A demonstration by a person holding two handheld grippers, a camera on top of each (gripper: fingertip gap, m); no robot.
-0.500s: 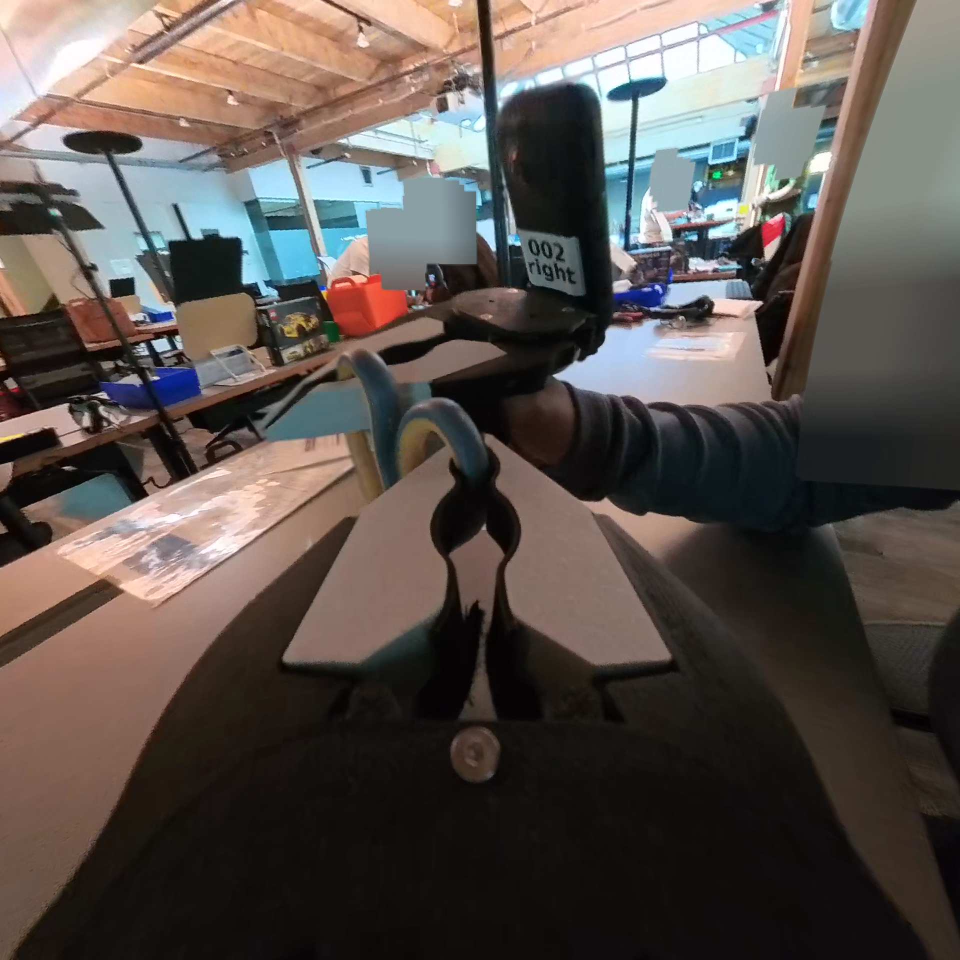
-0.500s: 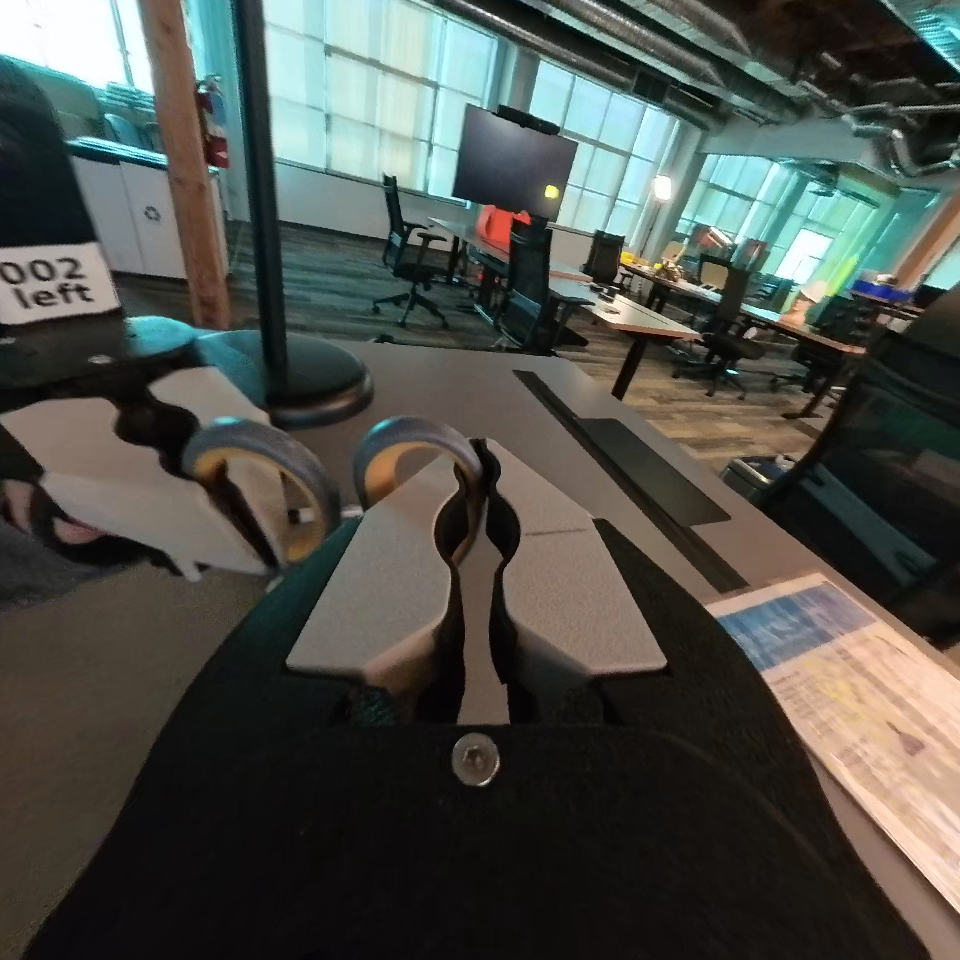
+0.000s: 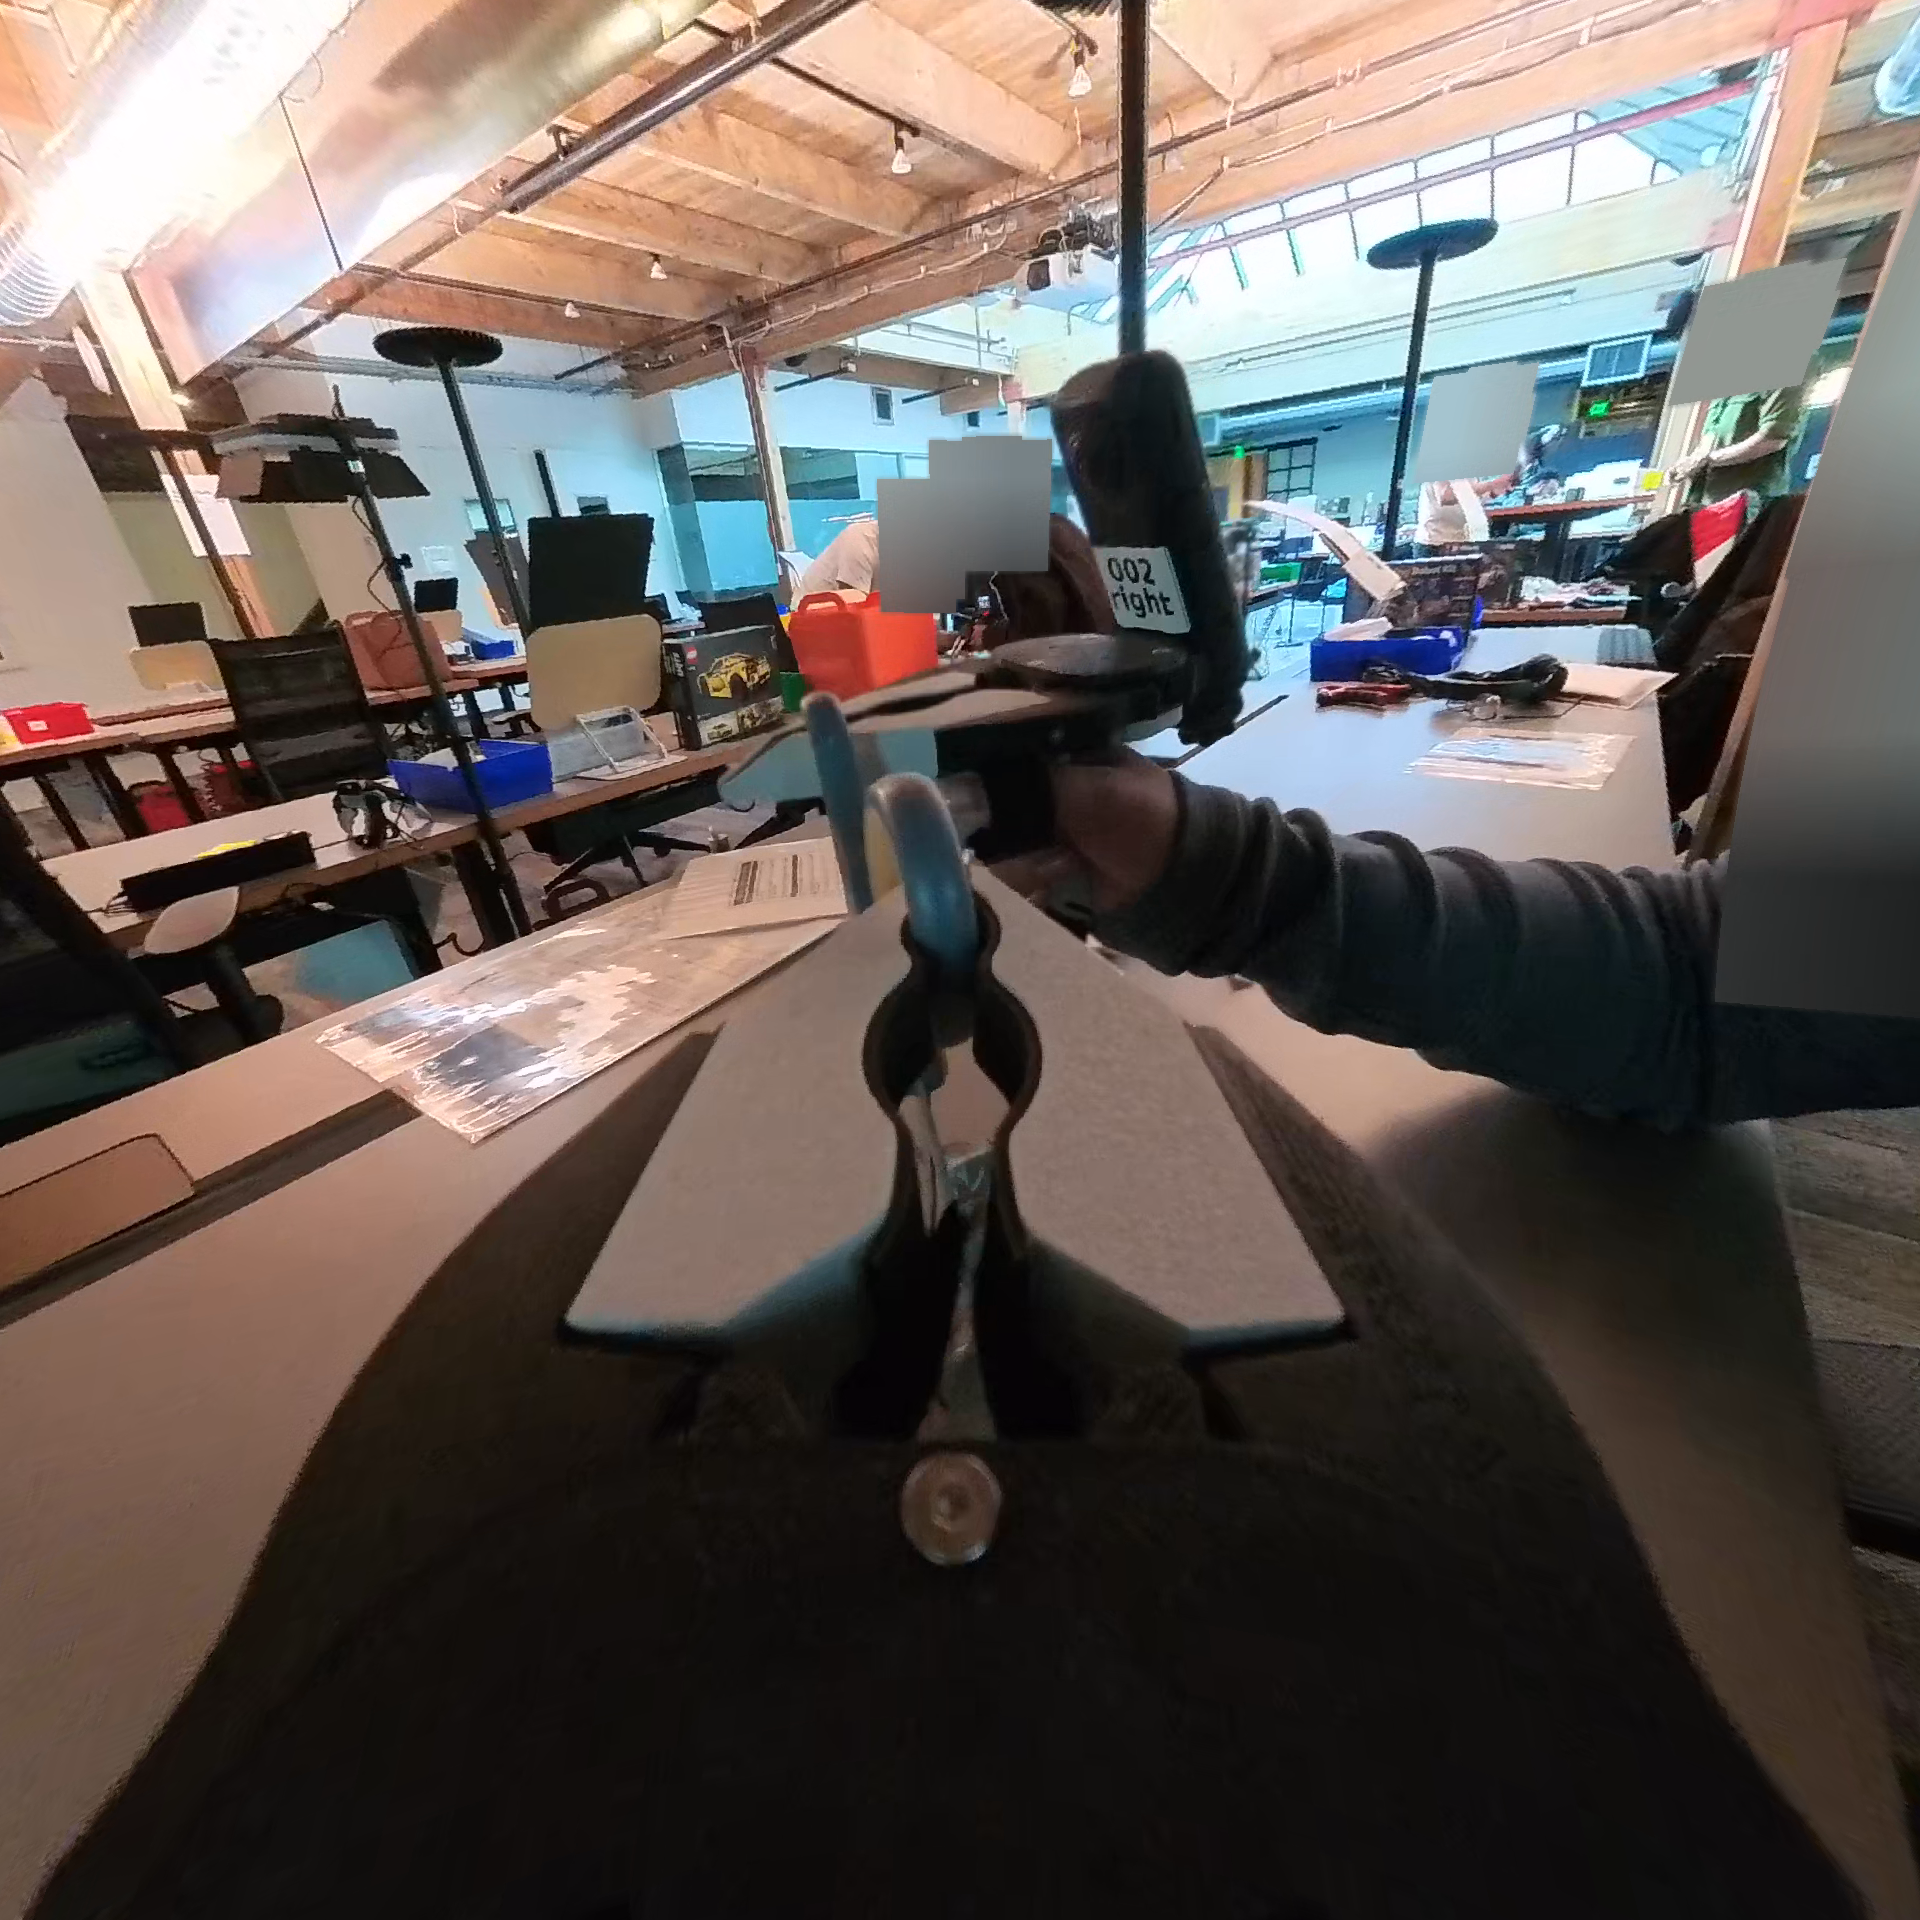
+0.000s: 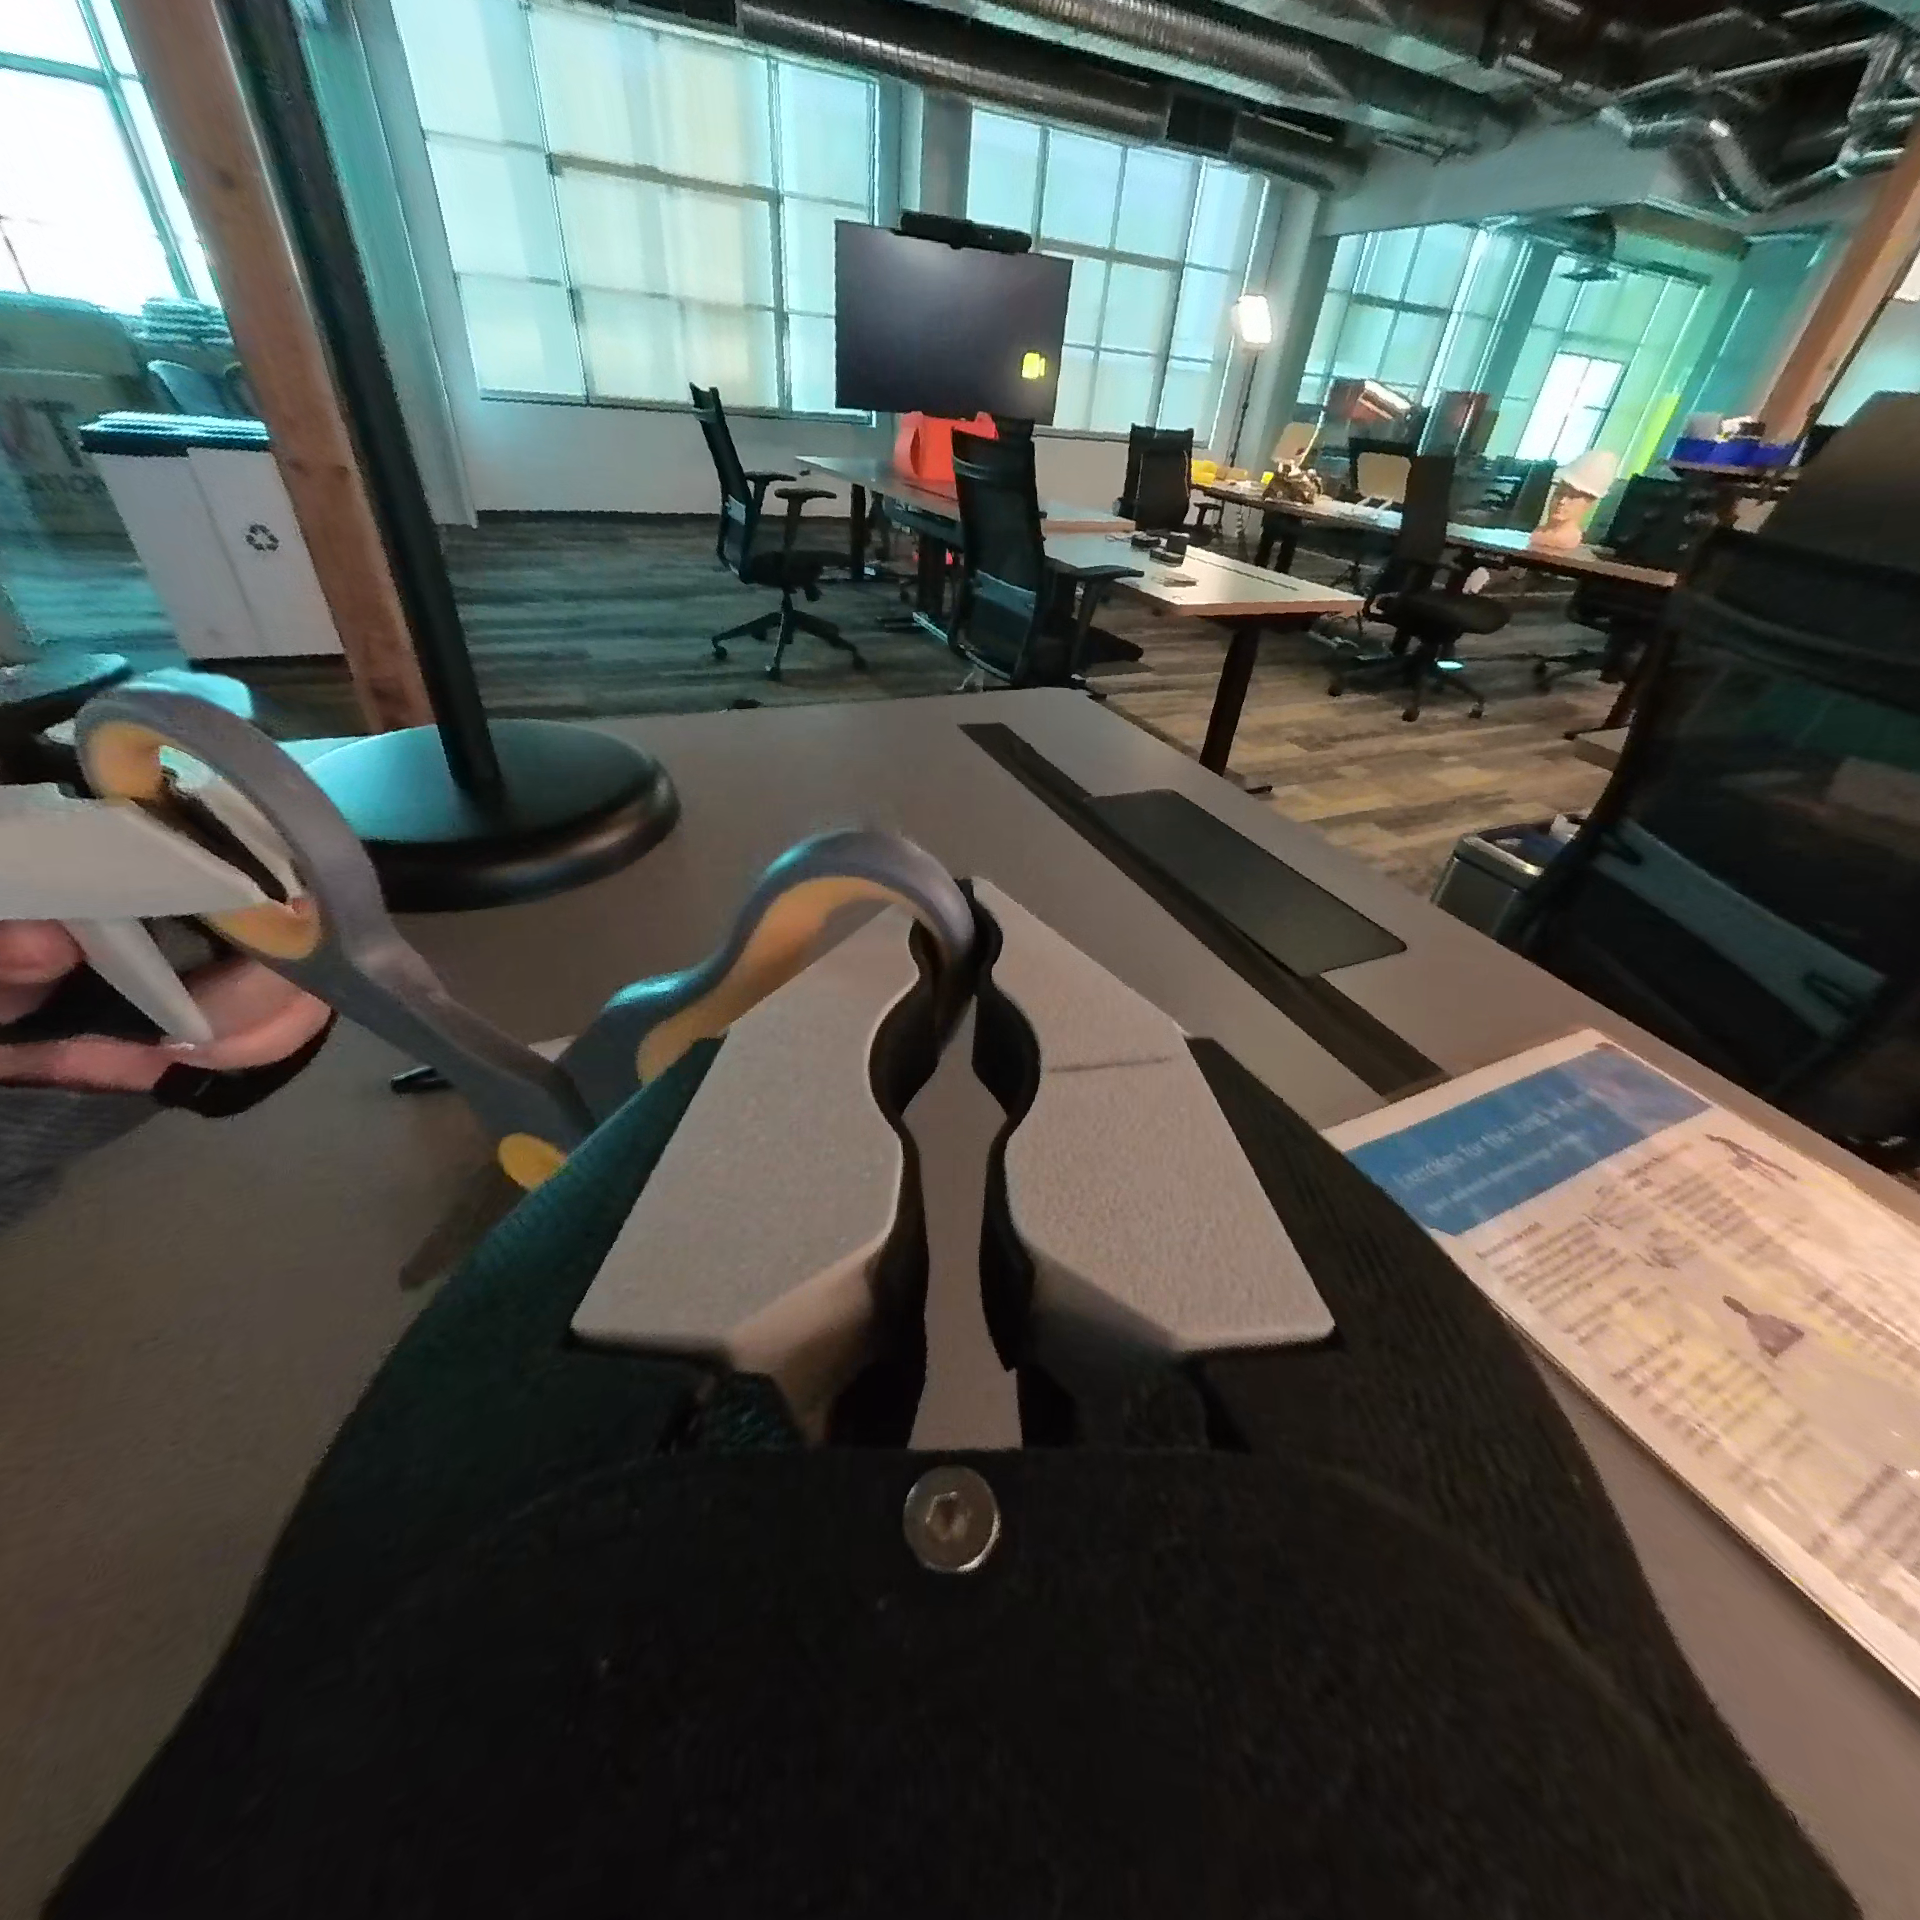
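Observation:
A pair of scissors with blue-grey handles lined in yellow is held above the grey table [image 4: 831,769] by both grippers. My left gripper [image 3: 951,935] is shut on one handle loop [image 3: 925,862]. It also shows at the left edge of the right wrist view [image 4: 208,883], clamped on that loop [image 4: 239,769]. My right gripper [image 4: 966,935] is shut on the other handle loop [image 4: 862,862]. It shows in the left wrist view [image 3: 800,748] too, with a hand on its grip and the thin loop [image 3: 831,790] in its fingers. The two handles stand spread apart and meet at the yellow pivot [image 4: 530,1158].
A black lamp stand's round base [image 4: 488,790] stands on the table to the left. A laminated sheet [image 4: 1662,1247] lies to the right, another [image 3: 540,1018] and a paper [image 3: 769,883] lie farther along. A black cable slot [image 4: 1226,883] runs down the table. An office chair [image 4: 1766,779] stands at the right edge.
The two handle loops have moved apart, so the scissors have opened wider. Both grippers stay shut on their loops, and the left gripper has shifted away to the left.

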